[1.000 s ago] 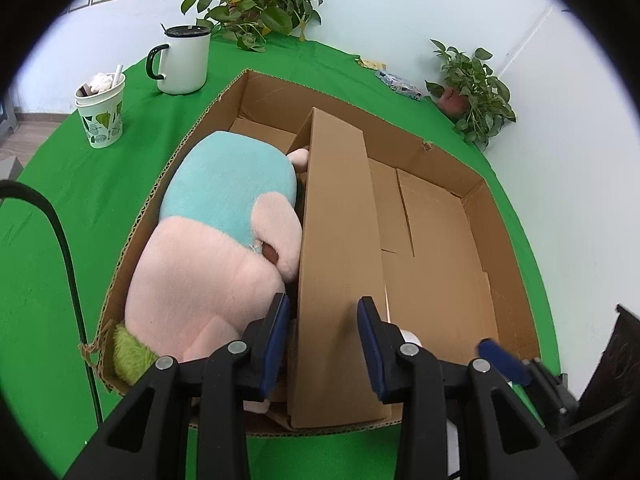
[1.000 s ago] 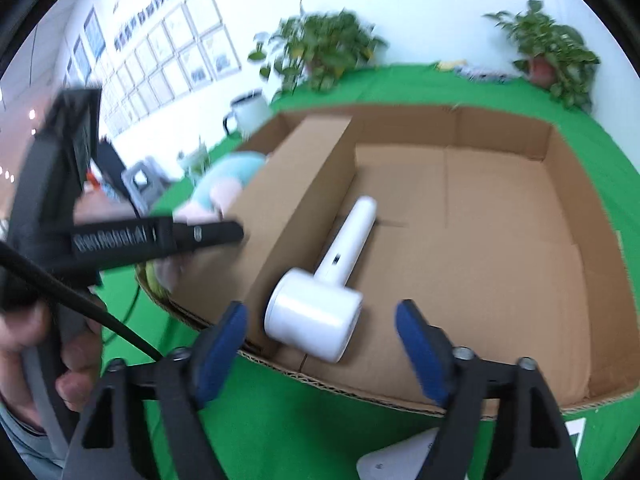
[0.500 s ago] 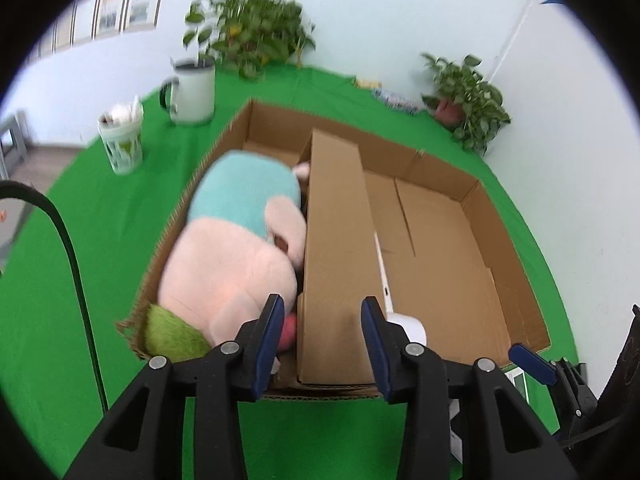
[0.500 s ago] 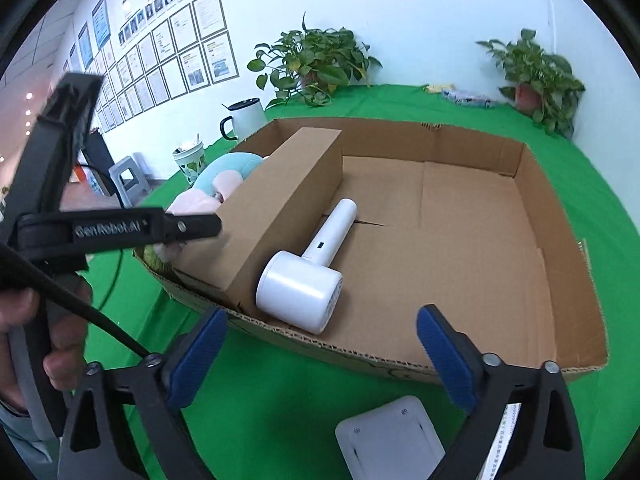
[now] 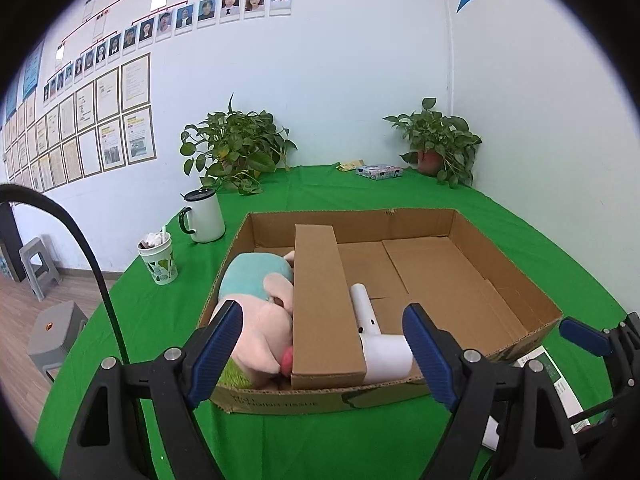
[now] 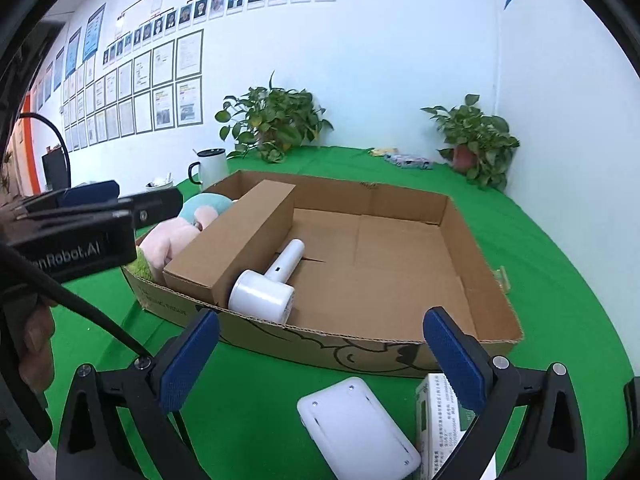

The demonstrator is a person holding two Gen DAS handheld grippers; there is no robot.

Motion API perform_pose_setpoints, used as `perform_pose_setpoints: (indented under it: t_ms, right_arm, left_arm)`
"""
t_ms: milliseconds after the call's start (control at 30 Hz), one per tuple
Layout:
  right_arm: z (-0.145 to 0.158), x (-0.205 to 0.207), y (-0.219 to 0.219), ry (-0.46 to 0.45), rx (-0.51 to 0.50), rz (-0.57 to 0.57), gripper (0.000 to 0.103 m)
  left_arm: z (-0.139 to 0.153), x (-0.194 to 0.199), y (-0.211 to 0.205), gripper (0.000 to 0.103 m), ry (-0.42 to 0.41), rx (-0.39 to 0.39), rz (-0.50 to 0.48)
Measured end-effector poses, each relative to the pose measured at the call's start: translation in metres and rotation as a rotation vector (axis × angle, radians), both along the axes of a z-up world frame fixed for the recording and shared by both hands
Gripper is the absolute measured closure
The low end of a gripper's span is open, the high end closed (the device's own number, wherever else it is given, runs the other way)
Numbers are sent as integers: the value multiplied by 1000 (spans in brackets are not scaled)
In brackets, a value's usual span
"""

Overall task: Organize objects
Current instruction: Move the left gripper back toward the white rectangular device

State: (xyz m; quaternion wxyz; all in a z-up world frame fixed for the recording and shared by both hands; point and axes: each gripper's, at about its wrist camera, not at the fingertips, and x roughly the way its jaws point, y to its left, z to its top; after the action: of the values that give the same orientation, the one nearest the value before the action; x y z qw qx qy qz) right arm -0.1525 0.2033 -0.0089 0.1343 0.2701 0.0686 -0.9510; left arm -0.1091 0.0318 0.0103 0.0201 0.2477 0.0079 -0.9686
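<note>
Both grippers have backed away from the cardboard tray [image 5: 508, 276] and we now see it whole, with our jaws parted and holding nothing

Our left gripper [image 5: 326, 354] has just been opening: its jaws, which sat close on either side of the long carton [image 5: 324, 300], now stand spread, with the carton's near end framed between them toward 12 o'clock, untouched. The plush toy [image 5: 256, 304] lies in the tray at 10 o'clock of those jaws, the white hair dryer [image 5: 380, 340] at 1 o'clock, against the carton. Our right gripper [image 6: 320, 364] is spread wide and empty; the dryer sits at 11 o'clock beyond its tips, while a white flat device [image 6: 356, 428] and a small printed box [image 6: 440, 412] lie on the green cloth [image 6: 248, 384] between and below the jaws at 6 o'clock
</note>
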Motion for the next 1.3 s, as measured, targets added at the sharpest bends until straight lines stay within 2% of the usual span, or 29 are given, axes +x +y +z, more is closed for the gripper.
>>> perform_pose_setpoints:
  t_ms: [600, 667, 700, 733, 800, 867, 900, 967, 1000, 1033, 1100, 1200, 1300]
  right_arm:
    - [1, 27, 27, -5, -20, -8, 1]
    - [0, 28, 27, -7, -19, -4, 1]
    - [0, 29, 28, -8, -19, -2, 1]
    - [-1, 29, 28, -12, -20, 1, 1]
    - [-3, 29, 30, -22, -29, 6, 1]
    - [-5, 30, 32, -31, -42, 22, 1]
    - [-5, 31, 34, -29, -48, 31, 1]
    - [-5, 35, 37, -16, -57, 52, 1]
    - [-5, 37, 38, -13, -62, 62, 1]
    - [-6, 40, 39, -12, -70, 79, 1]
    - [-7, 46, 42, -15, -87, 112, 1]
    - [-17, 50, 48, -67, -131, 170, 1]
    - [-33, 51, 45, -148, -155, 227, 1]
  left_arm:
    - [-22, 14, 22, 22, -48, -17, -3]
    - [-24, 15, 22, 30, -54, -11, -12]
    - [-26, 14, 22, 42, -63, -8, -20]
    - [-27, 14, 23, 62, -73, -5, -31]
    - [-30, 11, 24, 87, -108, 6, -65]
    - [-32, 12, 24, 87, -112, 10, -64]
    - [-32, 14, 23, 87, -103, 11, -64]
    - [-30, 19, 22, 66, -85, 12, -52]
    - [-28, 21, 21, 32, -76, 18, -48]
    - [-27, 24, 18, 14, -53, 36, -45]
    - [-25, 28, 16, 14, -30, 46, -49]
    - [-33, 28, 15, 14, -71, 3, -34]
    - [-45, 28, 9, 14, -112, 41, -47]
